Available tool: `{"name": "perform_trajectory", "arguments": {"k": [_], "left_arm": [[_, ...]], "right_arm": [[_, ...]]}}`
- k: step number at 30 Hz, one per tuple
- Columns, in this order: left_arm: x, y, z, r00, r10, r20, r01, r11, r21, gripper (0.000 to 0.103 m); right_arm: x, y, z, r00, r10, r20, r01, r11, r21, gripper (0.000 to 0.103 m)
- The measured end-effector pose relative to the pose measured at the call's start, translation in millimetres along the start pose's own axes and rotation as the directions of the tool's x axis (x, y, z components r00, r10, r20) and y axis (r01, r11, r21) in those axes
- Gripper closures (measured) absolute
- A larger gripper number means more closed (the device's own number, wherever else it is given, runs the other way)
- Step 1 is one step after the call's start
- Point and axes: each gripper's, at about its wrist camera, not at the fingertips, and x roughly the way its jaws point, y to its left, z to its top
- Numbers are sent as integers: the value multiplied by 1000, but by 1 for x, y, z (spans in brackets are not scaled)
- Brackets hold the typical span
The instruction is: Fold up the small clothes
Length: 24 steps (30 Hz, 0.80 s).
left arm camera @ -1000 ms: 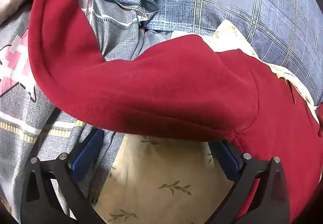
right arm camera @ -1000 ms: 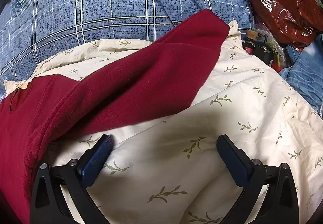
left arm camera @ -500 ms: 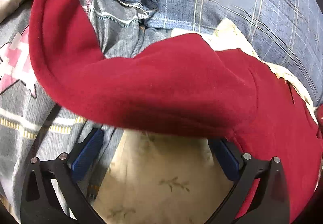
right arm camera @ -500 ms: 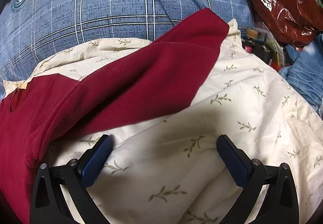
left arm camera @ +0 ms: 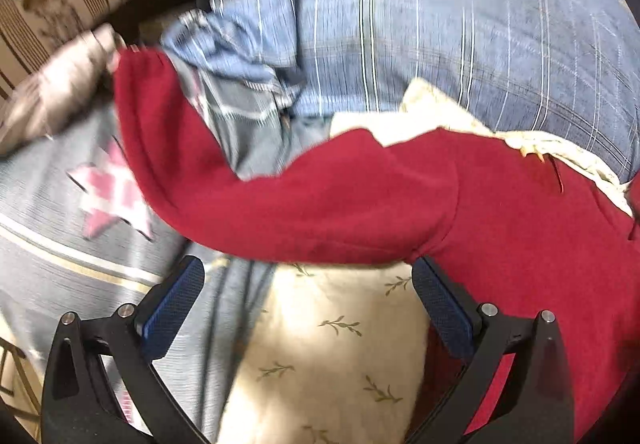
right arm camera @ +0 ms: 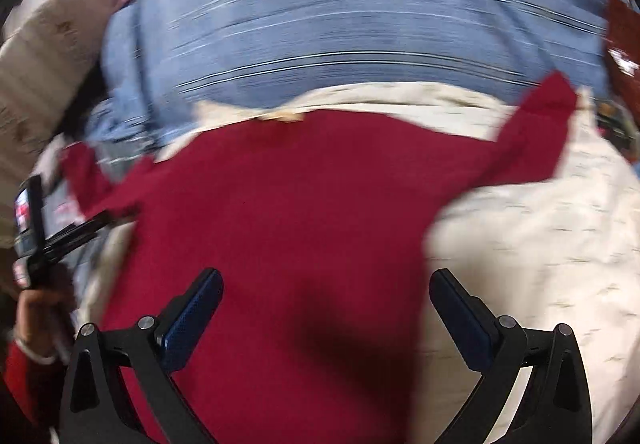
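A dark red long-sleeved top [right arm camera: 288, 203] lies spread on a cream leaf-print sheet [right arm camera: 520, 244], both sleeves stretched out to the sides. In the left wrist view its left sleeve [left arm camera: 280, 203] runs across the frame and curves up to the far left. My left gripper [left arm camera: 308, 284] is open and empty, just short of the sleeve's lower edge. My right gripper [right arm camera: 326, 296] is open and empty above the top's body. The right wrist view is blurred by motion.
A blue plaid quilt [left arm camera: 440, 23] lies behind the top. A grey blanket with a pink pixel pattern [left arm camera: 80, 236] lies at the left. A red plastic bag [right arm camera: 622, 43] sits at the far right. The other hand-held gripper [right arm camera: 44, 228] shows at the left edge.
My right gripper has swung left and pulled back, from over the cream sheet by the right sleeve to over the top's body. My left gripper has pulled back from under the sleeve's edge.
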Motion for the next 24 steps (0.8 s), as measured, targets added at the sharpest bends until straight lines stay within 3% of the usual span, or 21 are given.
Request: {"name": "perform_trajectory", "arguments": {"k": [7,17,24], "left_arm": [[-8,-6,5,998,-63,16,62,998,29,0],[-9,-34,6,993,-117,25,116,992,44,0],[0,-56,4,994,-106,13,103,987,126,0]], "right_arm": [[31,65,16,997,82,13,-81,995,-51,0],[71,85,29,997,-19,73,22,999,-43,0],[93,86,34,997,-43,57,45,998,-33,0]]}}
